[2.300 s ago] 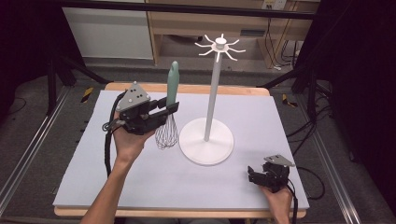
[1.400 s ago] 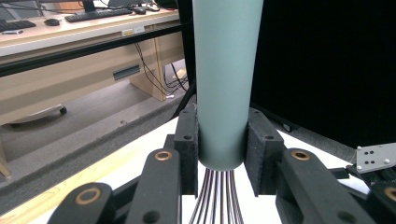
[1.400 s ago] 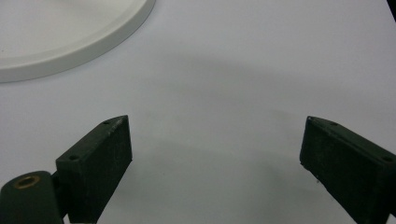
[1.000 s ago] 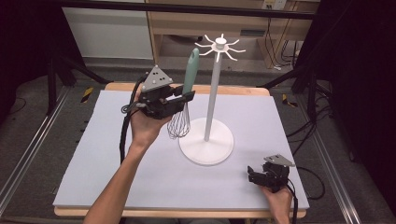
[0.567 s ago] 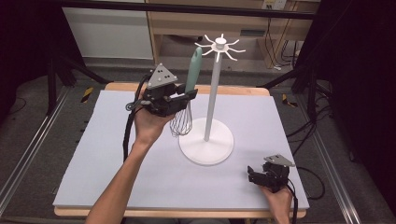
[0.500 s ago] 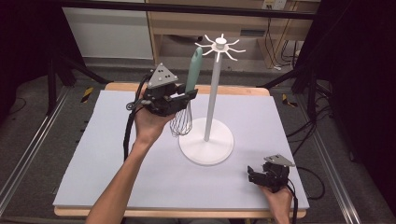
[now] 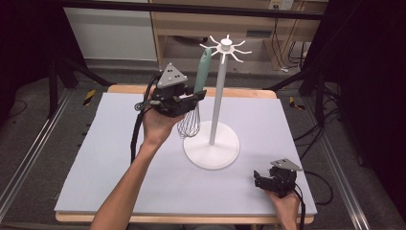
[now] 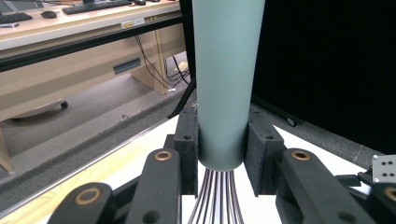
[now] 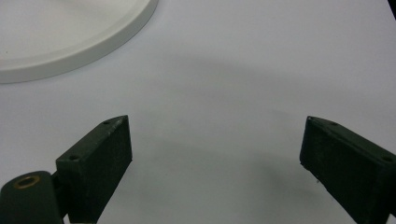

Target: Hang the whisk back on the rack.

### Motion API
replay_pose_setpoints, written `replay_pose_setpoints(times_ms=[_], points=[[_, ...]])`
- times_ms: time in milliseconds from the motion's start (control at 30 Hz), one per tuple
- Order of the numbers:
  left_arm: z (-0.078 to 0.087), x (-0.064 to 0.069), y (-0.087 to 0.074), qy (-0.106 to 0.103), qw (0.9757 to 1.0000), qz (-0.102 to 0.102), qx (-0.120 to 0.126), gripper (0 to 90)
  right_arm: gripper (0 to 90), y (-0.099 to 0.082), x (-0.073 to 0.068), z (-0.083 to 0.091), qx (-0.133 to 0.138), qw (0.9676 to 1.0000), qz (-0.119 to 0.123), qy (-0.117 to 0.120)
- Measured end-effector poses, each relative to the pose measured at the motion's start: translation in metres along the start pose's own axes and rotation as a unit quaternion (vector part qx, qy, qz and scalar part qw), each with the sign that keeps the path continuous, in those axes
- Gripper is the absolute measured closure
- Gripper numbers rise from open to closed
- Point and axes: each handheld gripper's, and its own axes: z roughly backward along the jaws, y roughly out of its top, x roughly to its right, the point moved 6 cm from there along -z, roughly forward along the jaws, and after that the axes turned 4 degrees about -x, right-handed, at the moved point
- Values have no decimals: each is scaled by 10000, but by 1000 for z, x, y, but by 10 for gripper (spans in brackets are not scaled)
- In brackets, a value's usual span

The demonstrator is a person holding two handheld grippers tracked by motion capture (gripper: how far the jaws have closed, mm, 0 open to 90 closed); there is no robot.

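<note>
High view showed the left hand-held gripper (image 7: 190,98) raised above the far left part of the tabletop (image 7: 95,158), clamped on a whisk (image 7: 197,91) just where the pale green handle met the wires. The whisk stood nearly upright, handle up and wire head down, hanging clear of the tabletop. Its handle top reached close to the hooks at the crown of a white stand (image 7: 218,100), just left of the stand's pole; whether it touched a hook could not be told. The stand's round base (image 7: 211,152) sat near the middle of the tabletop, with the wire head just beside and above its left edge.

Left gripper view showed the two black pads (image 8: 188,149) pressed against both sides of the green handle's lower end, the wires (image 8: 217,198) fanning out beneath.

At the near right corner of the tabletop, the right hand-held gripper (image 7: 261,181) rested low in the person's right hand (image 7: 283,206), well apart from the stand. Right gripper view showed its jaws spread wide over bare tabletop with nothing between them, and the rim of the stand's base lay at the upper left.
</note>
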Motion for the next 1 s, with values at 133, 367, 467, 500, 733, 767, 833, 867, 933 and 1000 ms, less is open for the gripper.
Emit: replay_pose_setpoints(times_ms=[133, 367, 467, 500, 733, 767, 833, 867, 933, 1000], points=[[-4, 0, 0, 1, 10000, 22, -11, 684, 97, 0, 0, 0, 6, 10000, 1, 11], [-10, 1, -1, -21, 10000, 38, -9, 684, 97, 0, 0, 0, 7, 10000, -6, 10], [-12, 1, -1, -15, 10000, 49, -10, 684, 97, 0, 0, 0, 6, 10000, -7, 11], [-13, 2, -1, -18, 10000, 51, -11, 684, 97, 0, 0, 0, 6, 10000, -6, 12], [-17, 3, -2, -21, 10000, 83, 39, 683, 97, 0, 0, 0, 5, 10000, -3, 14], [-18, 3, -2, -18, 10000, 80, 44, 683, 97, 0, 0, 0, 4, 10000, -4, 15], [-20, 3, -2, -4, 9999, 87, 56, 683, 97, 0, 0, 0, 1, 10000, -2, 12], [-20, 3, -2, 5, 9999, 91, 69, 683, 97, 0, -1, 0, -9, 10000, 0, 13], [-22, 3, -2, 23, 9999, 76, 90, 682, 97, 0, -1, 0, -8, 10000, 11, 23], [-23, 3, -2, 26, 9999, 87, 130, 682, 97, 0, -1, 0, 4, 10000, 11, 26]])
